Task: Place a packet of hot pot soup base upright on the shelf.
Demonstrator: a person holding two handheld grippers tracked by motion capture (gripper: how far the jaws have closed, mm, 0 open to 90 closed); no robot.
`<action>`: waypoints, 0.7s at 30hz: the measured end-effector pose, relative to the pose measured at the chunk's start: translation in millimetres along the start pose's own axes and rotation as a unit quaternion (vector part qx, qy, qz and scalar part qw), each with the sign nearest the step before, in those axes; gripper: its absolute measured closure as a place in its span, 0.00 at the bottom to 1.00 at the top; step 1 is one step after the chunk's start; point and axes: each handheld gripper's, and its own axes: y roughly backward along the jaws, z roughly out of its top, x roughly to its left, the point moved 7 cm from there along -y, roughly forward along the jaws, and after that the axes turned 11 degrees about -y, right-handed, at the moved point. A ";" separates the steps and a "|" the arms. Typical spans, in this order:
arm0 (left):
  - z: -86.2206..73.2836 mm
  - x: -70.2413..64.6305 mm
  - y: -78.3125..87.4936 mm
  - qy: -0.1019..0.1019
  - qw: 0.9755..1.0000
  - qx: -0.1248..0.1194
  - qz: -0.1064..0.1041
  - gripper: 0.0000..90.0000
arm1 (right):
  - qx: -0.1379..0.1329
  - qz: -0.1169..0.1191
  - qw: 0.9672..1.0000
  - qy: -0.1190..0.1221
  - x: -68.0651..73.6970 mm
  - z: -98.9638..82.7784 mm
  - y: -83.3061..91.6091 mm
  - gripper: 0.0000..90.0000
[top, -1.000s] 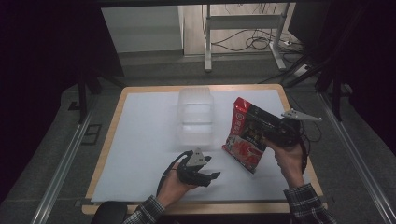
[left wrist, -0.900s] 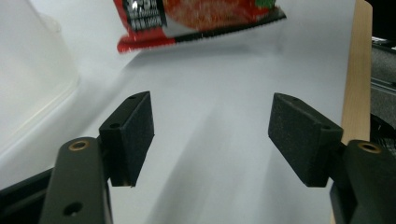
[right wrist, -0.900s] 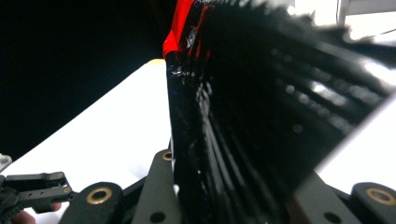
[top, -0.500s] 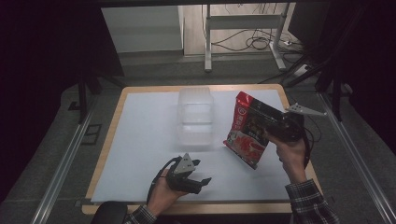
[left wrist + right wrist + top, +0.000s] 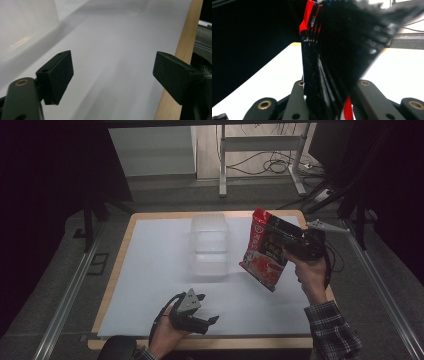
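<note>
A red and black snack bag [image 5: 265, 249] hangs in the air over the right part of the table, held up by my right gripper [image 5: 295, 247], which is shut on its edge. In the right gripper view the bag [image 5: 329, 57] stands between the two black jaws, seen from its dark back side. A clear plastic container [image 5: 208, 245] sits at the table's middle back, left of the bag. My left gripper [image 5: 207, 322] rests low near the front edge, open with nothing between its fingers [image 5: 56, 75]; the container's wall [image 5: 25, 27] shows at that view's upper left.
The white table top [image 5: 150, 270] has a wooden rim [image 5: 200, 342]. Behind the table stand a white metal frame [image 5: 260, 155] and cables [image 5: 280, 167] on the floor. Metal rails [image 5: 70, 290] run along both sides.
My right gripper has lifted the bag slightly higher and tilted it. My left gripper has drawn back toward the front edge of the table.
</note>
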 end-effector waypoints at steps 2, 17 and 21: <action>-1.4 -1.1 1.9 0.001 1.000 0.003 0.002 0.14 | -0.001 0.000 1.000 0.001 1.0 4.2 -2.3 0.84; -8.9 -7.1 13.6 0.008 1.000 0.012 0.012 0.04 | -0.010 0.003 1.000 -0.009 5.7 38.4 -24.5 0.83; -10.5 -7.8 15.8 0.007 1.000 0.014 0.017 0.03 | -0.015 0.001 1.000 -0.008 8.9 47.8 -30.8 0.83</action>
